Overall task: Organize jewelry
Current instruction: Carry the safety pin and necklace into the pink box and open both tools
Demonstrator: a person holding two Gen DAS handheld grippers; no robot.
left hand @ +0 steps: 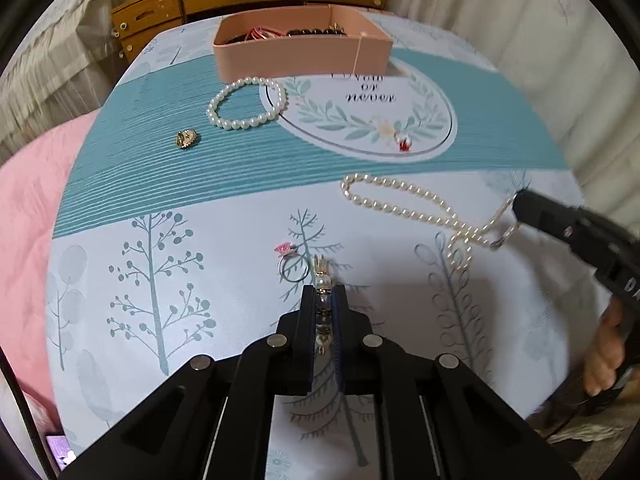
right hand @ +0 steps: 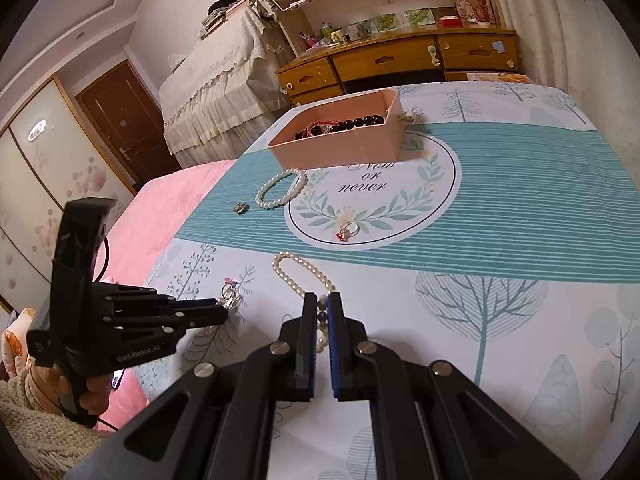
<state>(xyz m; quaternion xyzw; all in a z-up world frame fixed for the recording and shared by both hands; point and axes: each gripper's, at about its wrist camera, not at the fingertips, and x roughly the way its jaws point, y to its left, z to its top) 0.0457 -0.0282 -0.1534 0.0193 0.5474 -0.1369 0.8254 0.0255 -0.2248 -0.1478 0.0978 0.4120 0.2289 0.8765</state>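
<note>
Pearl-and-gold earring (left hand: 322,308) is sitting clamped between the closed jaws of your left gripper (left hand: 323,294), near the printed cloth's (left hand: 160,184) front edge, with a pink-stoned ring (left hand: 293,266) lying just beside it. Your right gripper (right hand: 321,306) is pinching the long pearl necklace (right hand: 298,276), whose loop is trailing toward the cloth's middle. Farther back, a pearl bracelet (left hand: 246,104), a gold piece (left hand: 186,138) and a red-stoned ring (left hand: 403,142) are lying before the pink box (left hand: 300,58) at the far edge. Beyond, a wooden dresser (right hand: 400,62) is standing. Both your grippers are angling downward.
</note>
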